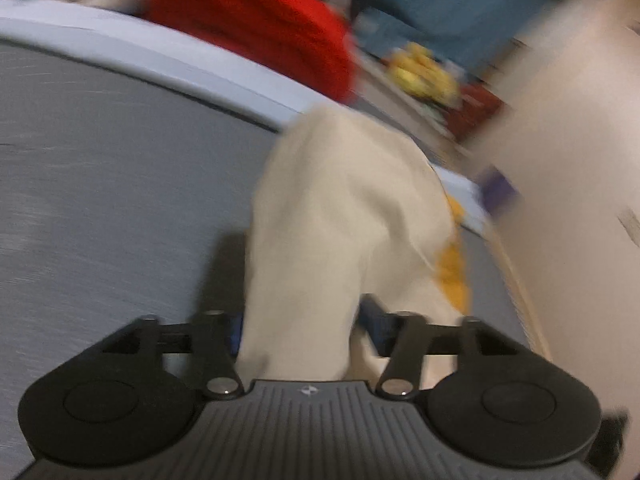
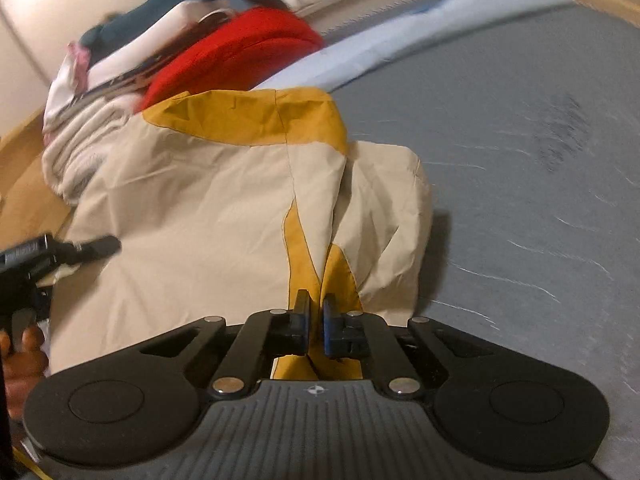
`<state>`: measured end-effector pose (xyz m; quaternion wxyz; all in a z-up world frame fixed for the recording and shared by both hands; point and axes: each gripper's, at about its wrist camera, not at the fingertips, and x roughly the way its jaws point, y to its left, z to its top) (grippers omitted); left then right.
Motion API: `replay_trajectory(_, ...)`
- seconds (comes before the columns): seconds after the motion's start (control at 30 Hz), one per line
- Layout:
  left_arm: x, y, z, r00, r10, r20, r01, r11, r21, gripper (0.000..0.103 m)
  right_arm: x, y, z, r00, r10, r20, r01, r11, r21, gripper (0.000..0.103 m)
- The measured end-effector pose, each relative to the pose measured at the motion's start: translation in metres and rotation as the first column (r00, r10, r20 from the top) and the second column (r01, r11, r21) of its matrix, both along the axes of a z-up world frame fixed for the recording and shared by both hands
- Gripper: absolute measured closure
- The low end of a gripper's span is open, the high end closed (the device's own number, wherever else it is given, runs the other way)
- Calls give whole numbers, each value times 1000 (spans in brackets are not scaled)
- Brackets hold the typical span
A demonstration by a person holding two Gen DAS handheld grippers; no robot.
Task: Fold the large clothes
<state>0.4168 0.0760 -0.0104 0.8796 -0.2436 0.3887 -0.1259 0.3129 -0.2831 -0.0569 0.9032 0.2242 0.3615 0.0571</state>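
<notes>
Garment under inspection: a beige jacket (image 2: 208,216) with mustard-yellow panels, lying partly on the grey bed surface (image 2: 520,160) and partly lifted by both tools.

Right claw (image 2: 316,322): narrow, its blue-padded fingers (image 2: 329,320) pinched on a yellow fold of the jacket at the hem nearest the camera. The pinch gathers two layers into a ridge, which suggests the edge is held so that it can be carried over the body of the garment.

Left claw (image 1: 298,332): cloth of the jacket fills the gap between its fingers and rises in a column above them. The fingers stand wider apart than the right pair, and fabric hides the contact faces, so I cannot tell whether they are clamped or merely surrounding the cloth. The left-wrist view is motion-blurred. In the right-wrist view this tool appears at the jacket's left edge, with the person's hand (image 2: 20,356) on its grip.

Surroundings, taken from the jacket: a pile of other clothes (image 2: 120,80) lies beyond its far end, topped by a red garment (image 2: 248,48); a pale blue sheet (image 2: 400,40) borders the bed surface beyond that.

Assessment: the fold appears to be in an early stage, with the jacket rumpled and unsquared. Holding two separate edges likely serves to tension the cloth before it is laid flat. The thin, slick-looking fabric may slip from a shallow pinch.
</notes>
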Motion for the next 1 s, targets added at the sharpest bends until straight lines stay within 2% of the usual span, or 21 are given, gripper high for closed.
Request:
replay_trajectory(0.07,0,24,-2,996,84,-17,-83,996,43,33,9,14,-5,999,24,-20,-25,999,-40,97)
replay_trajectory(0.1,0,31,-4,995,86,-45,-84,995,55,33,13,19,-7,999,43,-28,-45,998,-54,97)
replay_trajectory(0.17,-3,38,-10,990,25,-139,-16,998,67,33,16,29,-9,997,64,-39,-68,991,-115,97)
replay_trajectory(0.23,-13,37,-17,980,-65,-188,81,994,78,30,20,32,-12,995,60,-73,-71,985,-157,97)
replay_trajectory(0.3,-25,32,-31,953,-138,-268,168,982,90,26,21,27,-11,995,51,-84,-64,987,-150,95)
replay_trajectory(0.33,-31,32,-40,938,-157,-308,189,979,78,26,19,26,-7,995,42,-93,-54,989,-138,92)
replay_trajectory(0.4,-42,36,-54,923,-164,-347,175,985,-1,25,14,20,-5,993,21,-119,-33,995,-98,82)
replay_trajectory(0.43,-45,39,-61,920,-165,-355,157,986,-52,24,12,16,-6,992,13,-126,-23,997,-78,79)
replay_trajectory(0.53,-48,43,-70,929,-130,-346,94,988,-119,25,1,12,-7,990,54,-133,-62,997,-53,64)
replay_trajectory(0.6,-52,47,-76,931,-96,-353,31,983,-183,25,-9,10,-3,986,85,-141,-94,994,-62,61)
replay_trajectory(0.77,-73,37,-65,935,-93,-342,24,979,-200,25,-25,6,2,980,115,-165,-128,989,-72,58)
replay_trajectory(0.83,-77,32,-60,927,-119,-357,64,985,-163,25,-30,1,6,975,127,-182,-141,988,-67,55)
replay_trajectory(0.9,-76,31,-50,920,-134,-369,121,991,-59,24,-31,0,1,962,143,-231,-162,985,-66,54)
replay_trajectory(0.93,-78,32,-49,917,-143,-373,141,989,-33,23,-32,1,-2,955,149,-257,-175,981,-81,54)
replay_trajectory(1.0,-85,35,-48,913,-170,-372,173,985,-25,23,-35,5,-5,949,152,-278,-193,973,-126,54)
